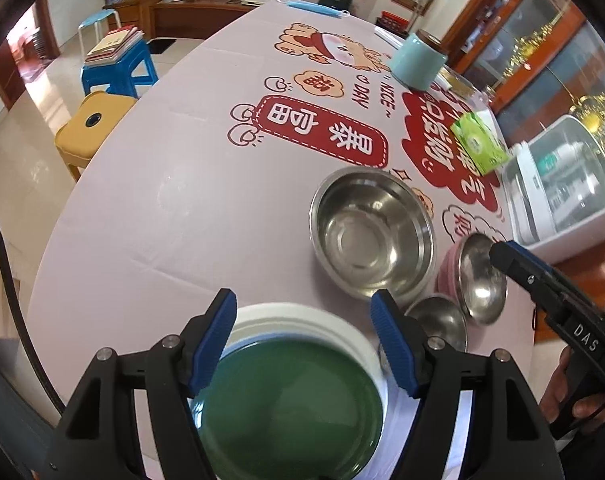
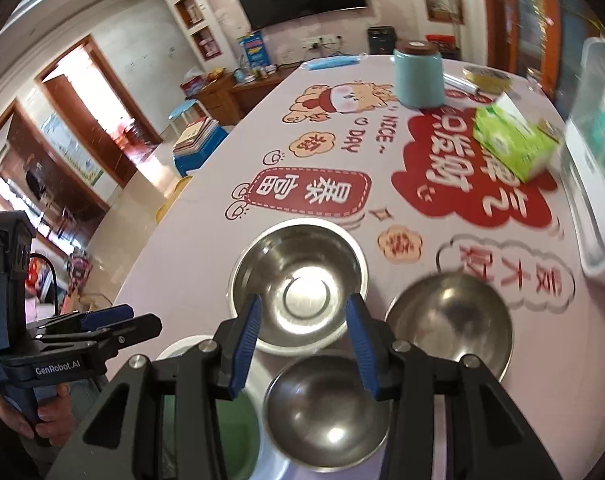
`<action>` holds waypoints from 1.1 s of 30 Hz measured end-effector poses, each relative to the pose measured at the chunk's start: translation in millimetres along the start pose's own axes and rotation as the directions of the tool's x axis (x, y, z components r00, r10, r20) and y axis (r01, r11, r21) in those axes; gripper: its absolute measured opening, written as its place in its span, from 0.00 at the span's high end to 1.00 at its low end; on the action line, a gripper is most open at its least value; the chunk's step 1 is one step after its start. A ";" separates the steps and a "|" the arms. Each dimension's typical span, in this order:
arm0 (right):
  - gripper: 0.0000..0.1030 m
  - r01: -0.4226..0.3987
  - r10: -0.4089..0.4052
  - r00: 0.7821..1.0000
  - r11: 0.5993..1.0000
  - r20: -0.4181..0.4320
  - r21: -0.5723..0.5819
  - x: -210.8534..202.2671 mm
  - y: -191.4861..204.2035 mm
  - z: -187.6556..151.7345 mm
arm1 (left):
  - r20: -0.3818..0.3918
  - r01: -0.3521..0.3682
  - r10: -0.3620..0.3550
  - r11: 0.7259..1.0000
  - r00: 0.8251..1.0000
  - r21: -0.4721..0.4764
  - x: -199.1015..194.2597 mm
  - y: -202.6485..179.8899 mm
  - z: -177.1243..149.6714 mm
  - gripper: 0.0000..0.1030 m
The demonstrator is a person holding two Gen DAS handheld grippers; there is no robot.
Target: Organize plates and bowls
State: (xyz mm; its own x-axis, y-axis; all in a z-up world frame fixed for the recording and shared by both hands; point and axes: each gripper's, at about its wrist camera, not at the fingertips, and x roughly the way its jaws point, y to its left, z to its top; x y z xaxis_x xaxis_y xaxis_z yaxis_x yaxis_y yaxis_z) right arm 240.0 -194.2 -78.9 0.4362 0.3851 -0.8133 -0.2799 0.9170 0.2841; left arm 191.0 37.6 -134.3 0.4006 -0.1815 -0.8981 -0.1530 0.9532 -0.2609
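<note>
- Table [image 1: 150, 208]: pink printed cloth w/ red cartoon panels; all tableware sits bunched at the near edge, likely gathered for sorting by type.
- Green glazed round plate [image 1: 290, 404]: lies on a stack of white plates [image 1: 314, 316], directly under the left gripper [image 1: 304, 338]. Plates look already grouped.
- Large stainless steel bowl [image 2: 298, 284]: upright, empty, just beyond the plates; prob. the base for nesting smaller bowls.
- Small steel bowl [image 2: 326, 404]: near edge, just beside the plate stack and large bowl.
- Mid steel bowl [image 2: 450, 320]: right of the large one; in left view it appears to sit in a pink-sided bowl [image 1: 446, 276], tilted.
- Left gripper: blue pads well apart, nothing between them, hovering above green plate; no contact seen.
- Right gripper [image 2: 304, 344]: moderate gap, nothing clamped, poised over the steel bowls; judged next pick = small bowl.
- Misc, far side: teal lidded canister [image 2: 418, 80], green tissue box [image 2: 514, 144], white plastic bin [image 1: 562, 184].
</note>
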 end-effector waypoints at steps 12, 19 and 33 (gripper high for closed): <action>0.57 -0.036 0.032 0.997 0.998 -0.067 -0.052 45.0 -23.2 40.2 | -0.029 -0.020 0.017 0.994 0.999 -0.104 34.4 -3.1 10.9 0.33; 0.57 -0.043 0.039 0.987 0.999 -0.158 -0.021 74.8 -38.2 46.1 | -0.064 -0.028 0.019 0.991 0.998 -0.133 58.3 -4.4 14.5 0.33; 0.57 -0.068 0.077 0.947 0.997 -0.313 0.039 121.0 -63.0 39.7 | -0.129 -0.009 -0.021 0.973 0.991 -0.230 105.3 -0.5 15.4 0.34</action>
State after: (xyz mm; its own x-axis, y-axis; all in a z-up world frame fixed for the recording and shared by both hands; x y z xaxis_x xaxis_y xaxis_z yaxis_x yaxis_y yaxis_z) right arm 344.3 -201.3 -175.0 0.1240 0.4029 -0.9068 -0.2752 0.8920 0.3587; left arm 247.2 21.7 -223.4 0.2837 -0.2317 -0.9305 -0.3601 0.8736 -0.3273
